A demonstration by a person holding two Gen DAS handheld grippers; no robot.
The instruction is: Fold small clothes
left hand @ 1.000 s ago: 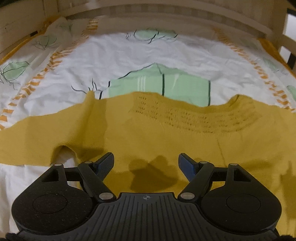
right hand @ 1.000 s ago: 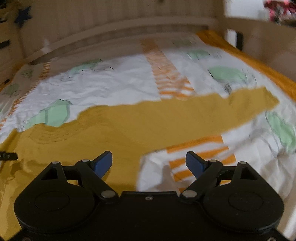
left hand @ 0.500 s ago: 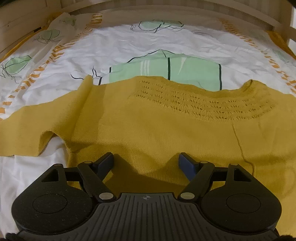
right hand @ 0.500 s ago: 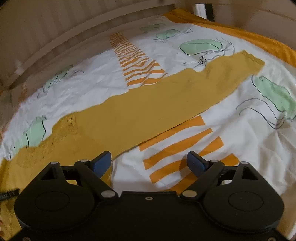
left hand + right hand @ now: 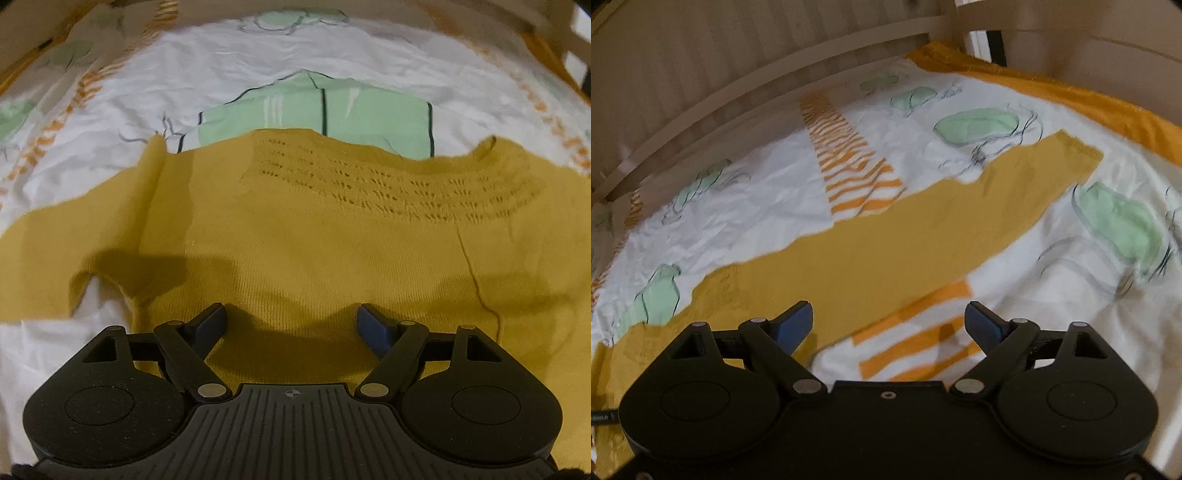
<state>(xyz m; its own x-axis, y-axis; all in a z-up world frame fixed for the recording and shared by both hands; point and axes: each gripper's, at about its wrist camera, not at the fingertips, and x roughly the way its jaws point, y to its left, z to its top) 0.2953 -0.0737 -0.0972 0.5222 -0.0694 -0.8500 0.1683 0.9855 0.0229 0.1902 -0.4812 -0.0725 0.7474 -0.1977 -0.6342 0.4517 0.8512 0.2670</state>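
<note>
Mustard knit sweater (image 5: 303,236) flat on bed (image 5: 258,77); left gripper (image 5: 291,325) and right gripper (image 5: 888,325) spread, empty. Pinch sleeve (image 5: 979,206) edge squarely before folding inward.

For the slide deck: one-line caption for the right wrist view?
Open right gripper above a mustard knit sweater's outstretched sleeve on a patterned bedsheet.

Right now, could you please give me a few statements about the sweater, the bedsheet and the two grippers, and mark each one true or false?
1. The sweater lies spread flat on the bedsheet. True.
2. The left gripper is shut on the sweater. False: it is open, holding nothing.
3. One sleeve stretches out straight. True.
4. The right gripper pinches the sleeve. False: it is open.
5. The sweater is blue. False: mustard yellow.
</note>
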